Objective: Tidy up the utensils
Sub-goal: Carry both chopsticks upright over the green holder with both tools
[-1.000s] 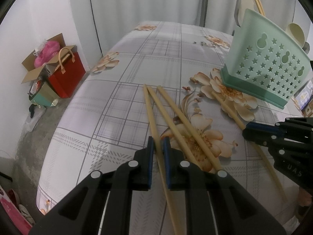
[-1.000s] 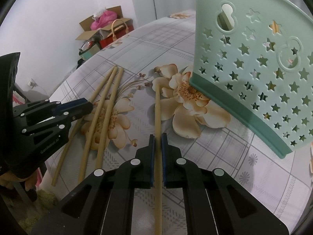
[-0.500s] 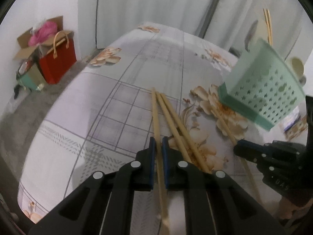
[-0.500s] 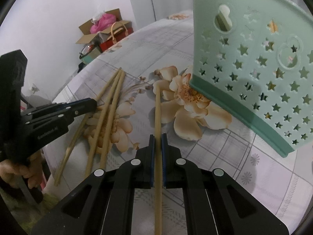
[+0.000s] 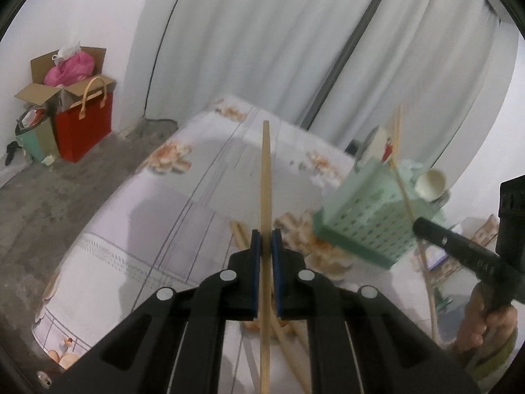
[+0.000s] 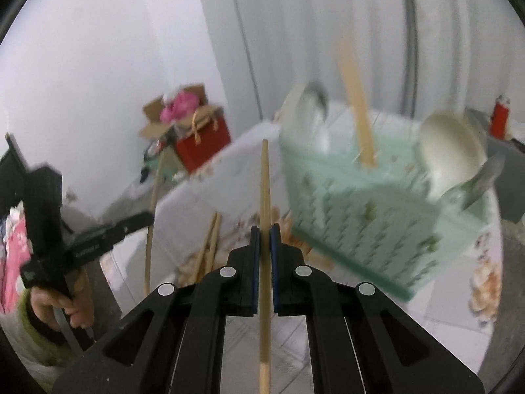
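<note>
My left gripper [image 5: 266, 241] is shut on a wooden chopstick [image 5: 265, 177] and holds it raised above the table, pointing away. My right gripper [image 6: 264, 236] is shut on another wooden chopstick [image 6: 264, 184], also lifted off the table. The mint green utensil holder [image 5: 367, 226] stands on the floral tablecloth to the right; it also shows in the right wrist view [image 6: 364, 207], blurred, with chopsticks and pale spoons [image 6: 449, 157] in it. Two more chopsticks [image 6: 208, 246] lie on the cloth below. The right gripper shows in the left wrist view [image 5: 459, 246], the left gripper in the right wrist view [image 6: 98, 239].
The table [image 5: 157, 229] has a flowered grey check cloth and drops off at the left edge. A red bag [image 5: 83, 124] and cardboard box [image 5: 62, 75] stand on the floor by the wall. White curtains hang behind. A red item [image 6: 498, 118] stands far right.
Both grippers have lifted their chopsticks off the table and tilted upward. The views now look across the table toward the curtains. The holder appears lower and farther off.
</note>
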Available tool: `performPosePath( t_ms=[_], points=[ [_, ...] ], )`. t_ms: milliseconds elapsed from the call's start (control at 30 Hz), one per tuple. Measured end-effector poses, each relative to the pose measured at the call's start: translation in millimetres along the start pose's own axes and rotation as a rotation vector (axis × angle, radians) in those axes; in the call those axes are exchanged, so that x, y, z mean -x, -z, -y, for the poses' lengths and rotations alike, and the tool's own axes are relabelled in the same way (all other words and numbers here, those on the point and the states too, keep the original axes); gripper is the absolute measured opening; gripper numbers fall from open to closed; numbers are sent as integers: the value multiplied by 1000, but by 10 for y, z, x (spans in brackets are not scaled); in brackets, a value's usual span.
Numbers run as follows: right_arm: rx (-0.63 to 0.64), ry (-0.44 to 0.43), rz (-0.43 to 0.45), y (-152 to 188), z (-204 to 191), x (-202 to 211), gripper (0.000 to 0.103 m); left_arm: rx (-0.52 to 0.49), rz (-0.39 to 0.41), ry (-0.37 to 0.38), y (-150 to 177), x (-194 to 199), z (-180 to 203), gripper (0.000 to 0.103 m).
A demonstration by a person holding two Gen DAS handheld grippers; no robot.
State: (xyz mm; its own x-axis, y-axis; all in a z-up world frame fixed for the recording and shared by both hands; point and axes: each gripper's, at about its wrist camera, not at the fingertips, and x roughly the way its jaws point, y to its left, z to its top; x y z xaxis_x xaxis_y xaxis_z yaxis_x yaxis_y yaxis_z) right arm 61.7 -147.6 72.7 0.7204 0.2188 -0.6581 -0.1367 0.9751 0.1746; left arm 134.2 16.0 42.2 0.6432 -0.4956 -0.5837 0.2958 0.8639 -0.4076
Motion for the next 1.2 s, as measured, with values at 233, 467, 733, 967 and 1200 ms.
performPosePath(
  t_ms=[233, 467, 733, 967, 1200],
  points=[
    [-23, 46, 135, -273, 210, 376, 4, 13, 22, 19, -38, 84, -26, 6],
    [-13, 97, 287, -577, 326, 645, 4, 14, 54, 25, -37, 164, -61, 6],
    [-30, 144, 479, -989, 579, 585, 4, 24, 95, 31, -56, 253, -79, 6],
    [-26, 203, 496, -1101, 670, 195, 4, 28, 105, 21, -57, 284, -97, 6],
    [-12, 276, 464, -1090, 680, -23, 5, 36, 105, 15, -60, 275, -129, 6]
  ],
)
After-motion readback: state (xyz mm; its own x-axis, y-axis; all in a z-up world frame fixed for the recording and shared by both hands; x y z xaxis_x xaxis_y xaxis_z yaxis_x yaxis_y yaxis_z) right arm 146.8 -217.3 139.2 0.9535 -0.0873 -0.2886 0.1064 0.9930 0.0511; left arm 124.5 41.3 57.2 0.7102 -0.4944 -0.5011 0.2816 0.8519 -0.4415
